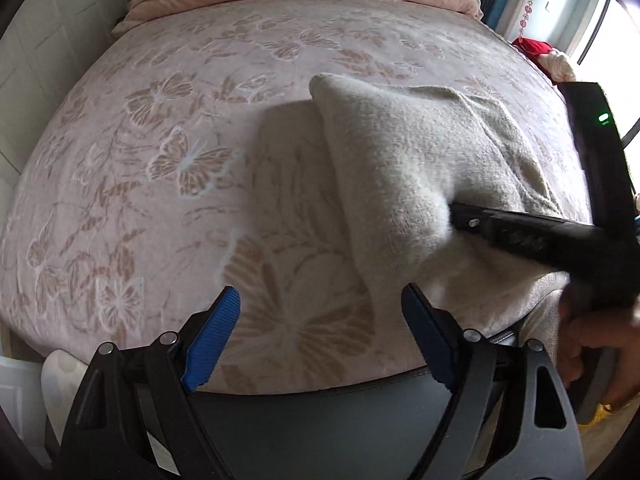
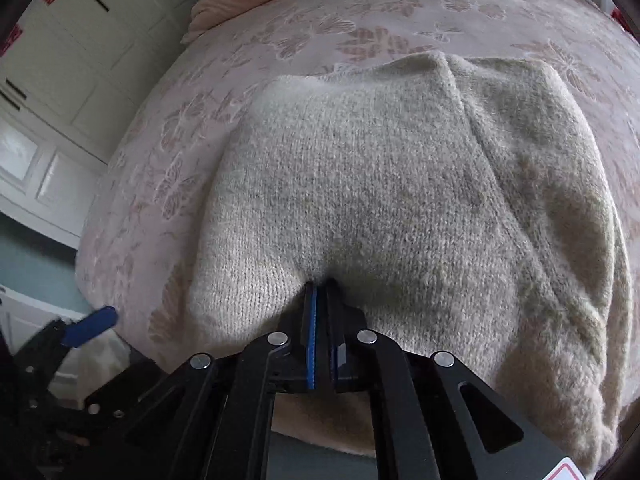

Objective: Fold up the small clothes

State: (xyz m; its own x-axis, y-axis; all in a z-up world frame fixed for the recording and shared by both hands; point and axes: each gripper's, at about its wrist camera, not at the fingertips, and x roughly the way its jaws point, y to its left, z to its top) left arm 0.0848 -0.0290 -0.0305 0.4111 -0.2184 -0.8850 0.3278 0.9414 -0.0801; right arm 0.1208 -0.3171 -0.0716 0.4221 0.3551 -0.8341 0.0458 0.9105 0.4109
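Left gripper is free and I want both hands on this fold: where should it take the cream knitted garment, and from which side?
Probably the cream knitted garment's near edge, left of where the right gripper already pinches it. The left gripper stands open over the pink butterfly-patterned bedspread. In the left wrist view, come in from the left, low, because that lifted edge hangs free above the bedspread.
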